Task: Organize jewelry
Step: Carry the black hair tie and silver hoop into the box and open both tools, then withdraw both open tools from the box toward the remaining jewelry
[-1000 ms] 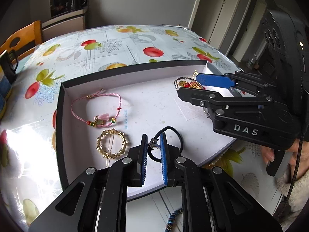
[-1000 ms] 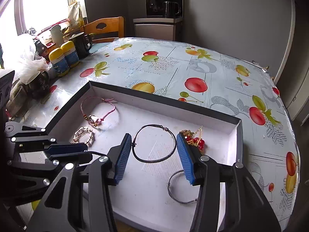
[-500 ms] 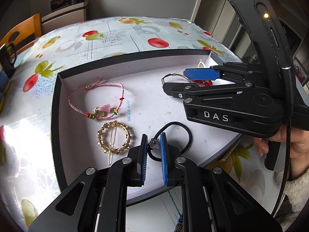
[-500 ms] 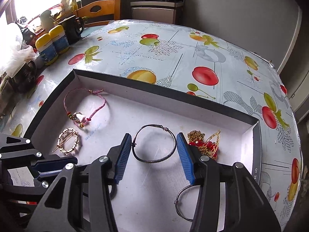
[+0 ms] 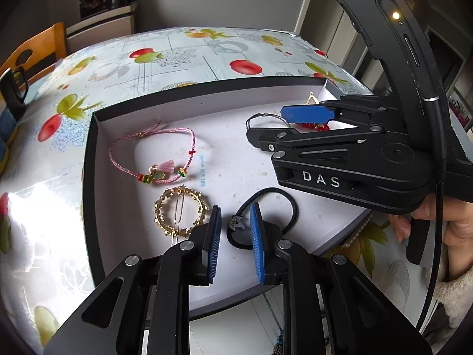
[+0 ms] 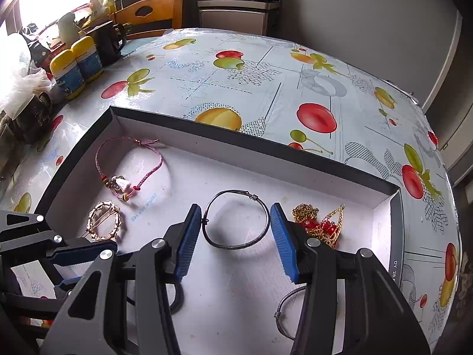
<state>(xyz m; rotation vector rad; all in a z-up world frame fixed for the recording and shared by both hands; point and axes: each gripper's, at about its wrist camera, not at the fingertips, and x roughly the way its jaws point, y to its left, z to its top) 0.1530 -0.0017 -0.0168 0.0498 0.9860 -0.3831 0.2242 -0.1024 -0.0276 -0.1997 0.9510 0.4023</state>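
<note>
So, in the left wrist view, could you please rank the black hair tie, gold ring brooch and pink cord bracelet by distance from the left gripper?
1. Black hair tie, between the left gripper's open jaws.
2. Gold ring brooch, just left.
3. Pink cord bracelet, farther back left.

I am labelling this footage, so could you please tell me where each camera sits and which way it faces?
Left wrist: on the left gripper, looking down along its fingers into the tray at the black hair tie; the right gripper and a hand show.
Right wrist: on the right gripper, looking down at the dark wire bangle; the left gripper shows at lower left.
Shared: tray, pink cord bracelet, gold ring brooch.
</note>
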